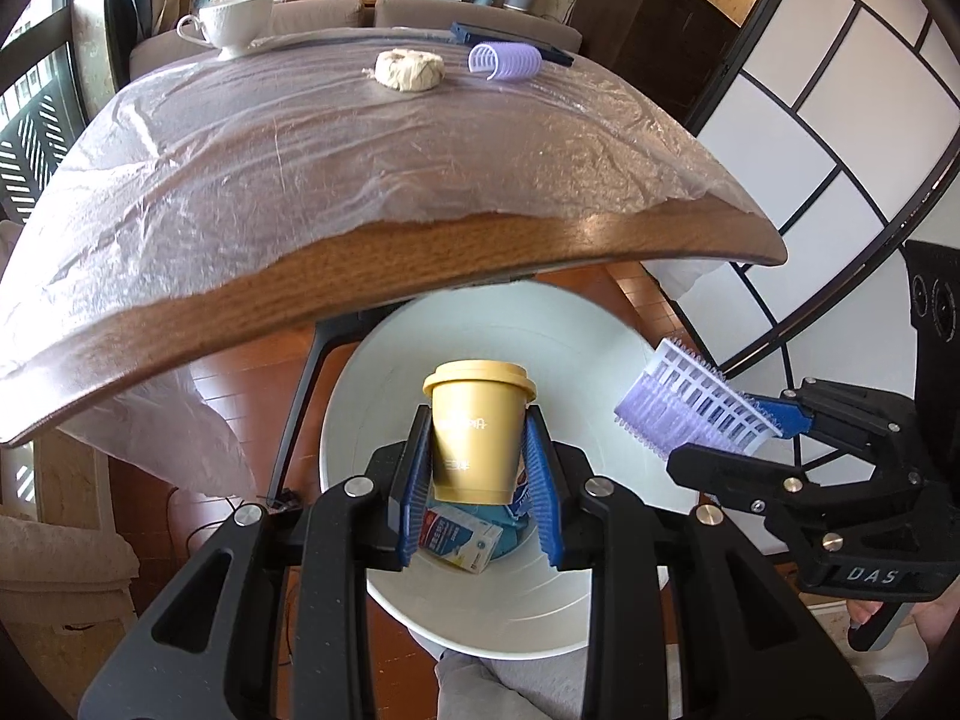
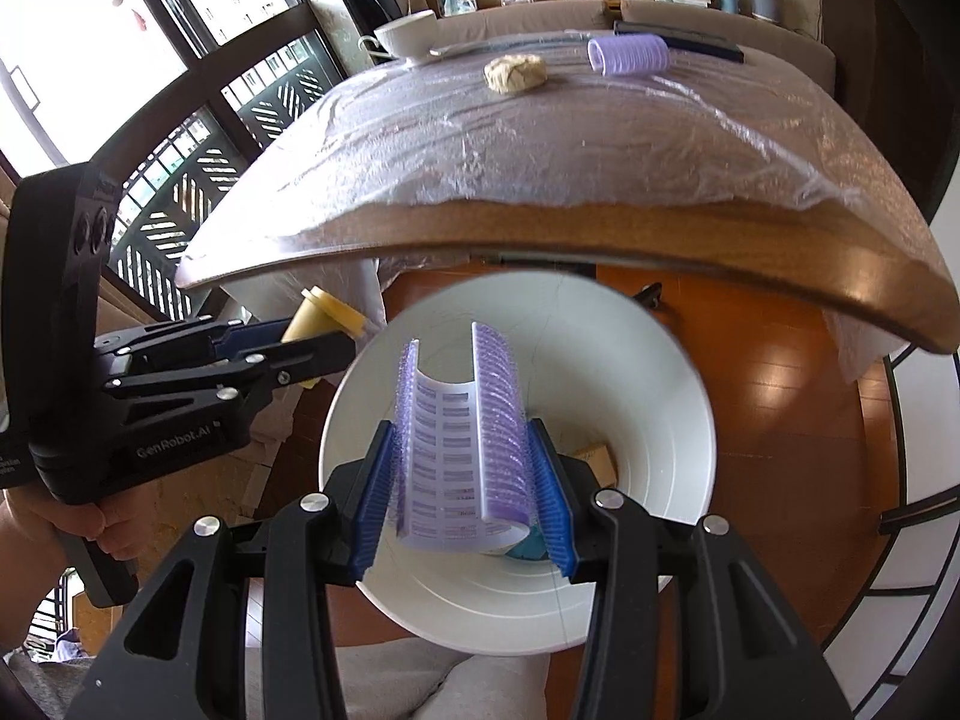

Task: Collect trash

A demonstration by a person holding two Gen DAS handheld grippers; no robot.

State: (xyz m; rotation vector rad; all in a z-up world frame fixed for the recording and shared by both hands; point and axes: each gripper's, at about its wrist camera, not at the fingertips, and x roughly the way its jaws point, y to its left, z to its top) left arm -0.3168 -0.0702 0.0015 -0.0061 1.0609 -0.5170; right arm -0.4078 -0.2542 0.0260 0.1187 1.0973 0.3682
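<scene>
My left gripper [image 1: 477, 468] is shut on a yellow lidded paper cup [image 1: 477, 432] and holds it over the white bin [image 1: 576, 348]. A milk carton [image 1: 462, 540] lies in the bin's bottom. My right gripper [image 2: 462, 480] is shut on a purple hair roller [image 2: 462, 450] above the same bin [image 2: 660, 360]. The right gripper with its roller [image 1: 690, 408] also shows in the left wrist view, and the left gripper with the cup [image 2: 324, 318] shows in the right wrist view. On the table lie a crumpled paper ball [image 1: 410, 69] and a second purple roller [image 1: 504, 59].
The wooden table [image 1: 420, 264] is covered with clear plastic film and overhangs the bin. A white teacup [image 1: 234, 21] and a dark blue flat object [image 1: 510, 39] stand at its far side. A sofa and a shelf with books lie beyond. The floor is wood.
</scene>
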